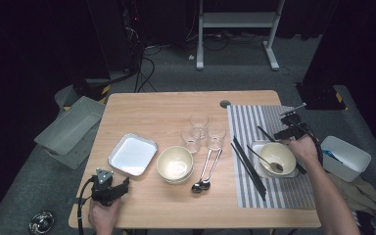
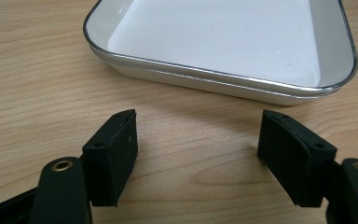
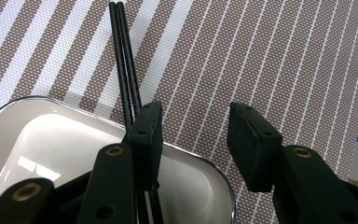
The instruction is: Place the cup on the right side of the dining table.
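Chopsticks, a black pair, lie across the rim of a white square tray on the striped grey placemat, just beside the right gripper, whose jaws stand apart, empty. That tray carries a cream bowl holding a metal spoon. On the wooden counter, the left gripper gapes empty before an empty white tray.

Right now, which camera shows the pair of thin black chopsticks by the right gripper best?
The right gripper view: the black chopsticks lie close up across the striped placemat and the white tray's rim. The high view shows them small.
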`<state>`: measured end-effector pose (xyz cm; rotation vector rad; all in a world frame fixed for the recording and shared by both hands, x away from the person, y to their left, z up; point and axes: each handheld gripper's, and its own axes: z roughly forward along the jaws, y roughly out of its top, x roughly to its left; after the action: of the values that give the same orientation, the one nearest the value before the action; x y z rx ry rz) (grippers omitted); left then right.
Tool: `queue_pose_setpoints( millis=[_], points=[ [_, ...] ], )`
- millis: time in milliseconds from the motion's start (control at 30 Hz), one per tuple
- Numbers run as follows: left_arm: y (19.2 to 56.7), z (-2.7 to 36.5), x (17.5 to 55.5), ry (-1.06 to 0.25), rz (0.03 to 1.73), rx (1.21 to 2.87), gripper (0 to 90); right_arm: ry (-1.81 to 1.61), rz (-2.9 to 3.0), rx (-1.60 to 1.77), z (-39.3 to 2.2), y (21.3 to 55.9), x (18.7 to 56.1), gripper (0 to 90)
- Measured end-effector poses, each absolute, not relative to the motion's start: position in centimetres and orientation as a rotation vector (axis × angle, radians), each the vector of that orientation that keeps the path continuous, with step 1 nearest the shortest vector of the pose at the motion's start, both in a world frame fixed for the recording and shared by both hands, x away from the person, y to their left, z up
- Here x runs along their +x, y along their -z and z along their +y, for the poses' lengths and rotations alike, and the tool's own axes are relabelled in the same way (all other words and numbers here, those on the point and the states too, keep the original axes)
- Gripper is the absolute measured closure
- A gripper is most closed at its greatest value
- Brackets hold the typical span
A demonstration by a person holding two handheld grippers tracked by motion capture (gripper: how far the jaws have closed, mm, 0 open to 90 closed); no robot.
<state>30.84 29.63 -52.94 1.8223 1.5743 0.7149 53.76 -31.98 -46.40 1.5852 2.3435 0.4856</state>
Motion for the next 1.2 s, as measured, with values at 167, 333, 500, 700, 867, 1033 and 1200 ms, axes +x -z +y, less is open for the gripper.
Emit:
queue_pose_setpoints(
  millis=[167,333,500,700,867,1033,1200],
  points=[
    [52.9,29.6,30.8,-0.715,1.574,1.822,28.9,-0.483,2.333,1.578,-31.8,46.5,53.9,55.4],
    [52.9,29.6,30.8,-0.715,1.574,1.822,28.9,-0.476,2.326,1.571,-31.7,46.6,54.0,55.2],
    [52.9,29.6,30.8,-0.715,1.574,1.822,28.9,-0.477,2.334,1.568,-31.3,46.5,54.2,55.1],
    [52.9,29.6,30.8,-0.715,1.574,1.822,28.8,-0.500,2.324,1.570,-31.1,46.4,54.5,54.9],
    [52.9,29.6,30.8,-0.715,1.575,1.822,28.8,-0.488,2.323,1.559,-30.8,46.3,54.5,54.9],
    [52.9,29.6,30.8,-0.715,1.574,1.822,28.8,-0.469,2.326,1.567,-30.7,46.4,54.6,54.9],
    [52.9,29.6,30.8,-0.715,1.574,1.822,28.8,-0.452,2.340,1.572,-30.5,46.6,54.9,54.6]
  ],
)
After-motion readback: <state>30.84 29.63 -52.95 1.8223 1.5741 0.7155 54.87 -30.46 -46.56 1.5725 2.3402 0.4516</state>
